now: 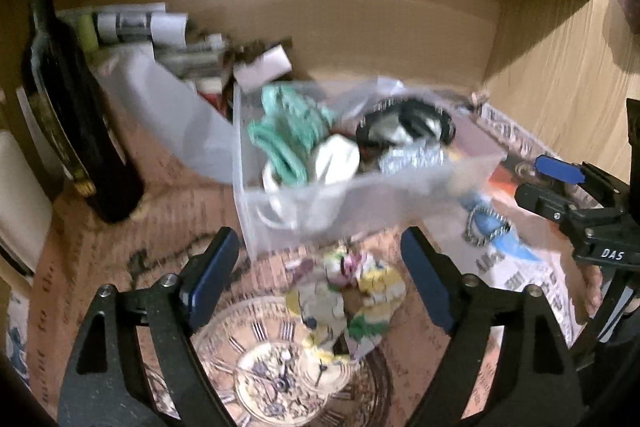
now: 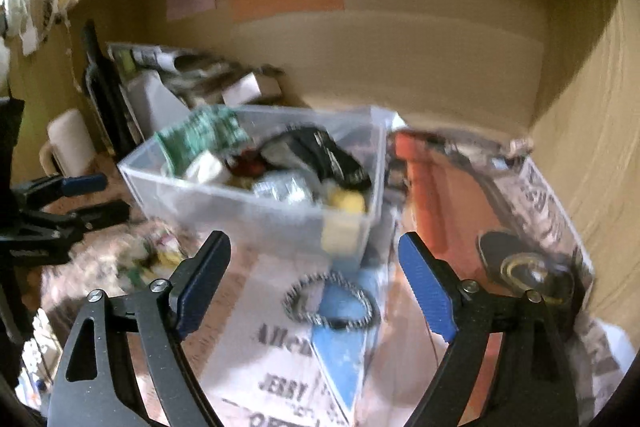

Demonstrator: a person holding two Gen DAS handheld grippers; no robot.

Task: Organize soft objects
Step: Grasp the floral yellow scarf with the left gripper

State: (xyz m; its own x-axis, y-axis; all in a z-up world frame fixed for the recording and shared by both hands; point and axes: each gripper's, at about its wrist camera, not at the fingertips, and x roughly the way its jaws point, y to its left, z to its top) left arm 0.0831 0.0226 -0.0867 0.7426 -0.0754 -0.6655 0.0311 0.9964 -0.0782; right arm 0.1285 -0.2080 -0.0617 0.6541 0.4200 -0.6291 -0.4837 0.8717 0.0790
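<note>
Two tools, left (image 1: pixel 320 275) and right (image 2: pixel 316 283), both gape wide, holding nothing; one clear bin (image 2: pixel 248 203) holds green cord (image 1: pixel 288 131), black strap (image 2: pixel 328 155), foil (image 2: pixel 284 187); one floral cloth (image 1: pixel 348 303) lies outside

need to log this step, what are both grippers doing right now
Left gripper: open, holding nothing, above the floral scrunchie.
Right gripper: open, holding nothing, above the beaded bracelet.

Teal cord (image 1: pixel 288 131) in a clear bin (image 1: pixel 360 203); floral yellow-green cloth (image 1: pixel 352 307); clock-printed table cover (image 1: pixel 256 367).
</note>
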